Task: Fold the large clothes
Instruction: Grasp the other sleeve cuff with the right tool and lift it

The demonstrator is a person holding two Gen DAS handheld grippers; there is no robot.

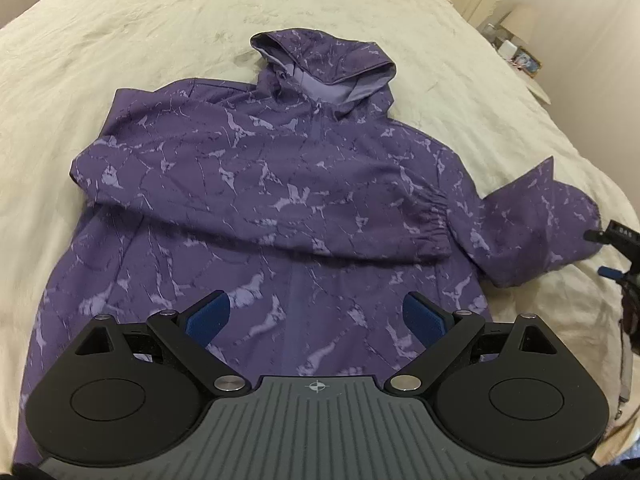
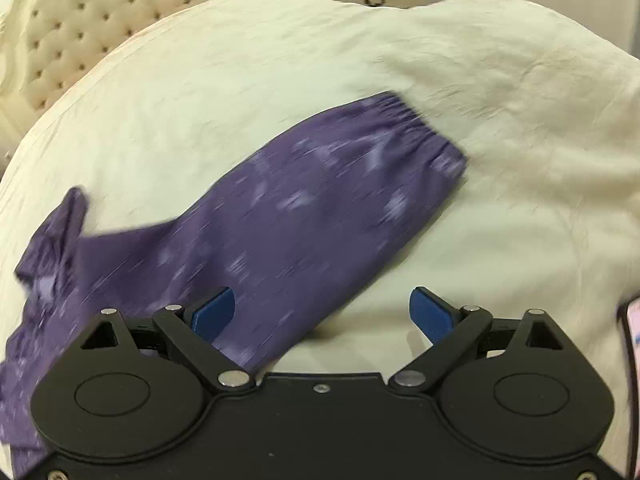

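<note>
Left gripper [image 1: 316,316] nearest the lens, jaws spread wide, blue pads [image 1: 208,314] bare, nothing between them, hovering over the jacket's lower front. Cream bedspread [image 1: 120,40] covers the bed. Purple marbled hooded jacket [image 1: 224,152] lies flat on it, front up, hood [image 1: 324,60] toward the far end. One sleeve [image 1: 280,208] folded across the chest; other sleeve [image 2: 320,208] stretched out on the bedspread. Right gripper [image 2: 322,312] wide open, empty, above that sleeve.
</note>
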